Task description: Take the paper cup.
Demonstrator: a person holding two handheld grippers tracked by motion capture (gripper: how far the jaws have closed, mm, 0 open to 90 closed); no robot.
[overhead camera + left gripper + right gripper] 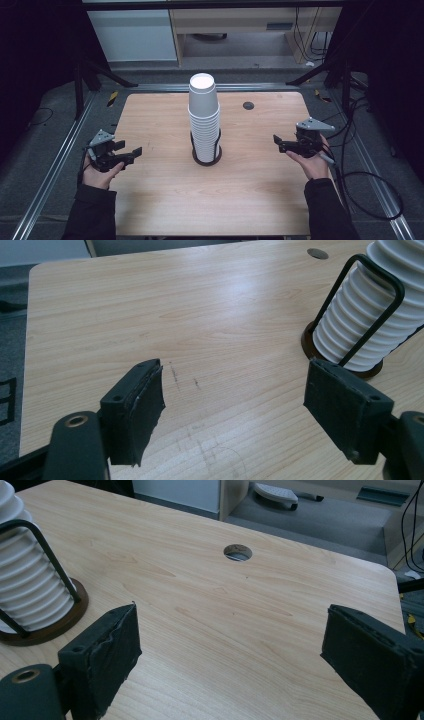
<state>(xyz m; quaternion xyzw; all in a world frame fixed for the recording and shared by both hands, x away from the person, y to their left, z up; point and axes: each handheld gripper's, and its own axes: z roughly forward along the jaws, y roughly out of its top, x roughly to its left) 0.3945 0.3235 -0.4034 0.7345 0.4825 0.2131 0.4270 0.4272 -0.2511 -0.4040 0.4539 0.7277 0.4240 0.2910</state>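
Cups (204,117) stand stacked mid-table, flanked by the left gripper (131,151) and right gripper (278,142), both agape and empty.

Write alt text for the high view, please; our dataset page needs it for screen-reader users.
A tall stack of white paper cups stands upside down in a dark wire holder at the middle of a wooden table. A person's hands hold open tongs on either side, the left tongs and right tongs both pointing inward toward the stack, neither touching it.

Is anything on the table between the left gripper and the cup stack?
Nothing visible: bare table lies between the open left gripper and the stack of white cups. The black wire holder flanks the stack's lower part.
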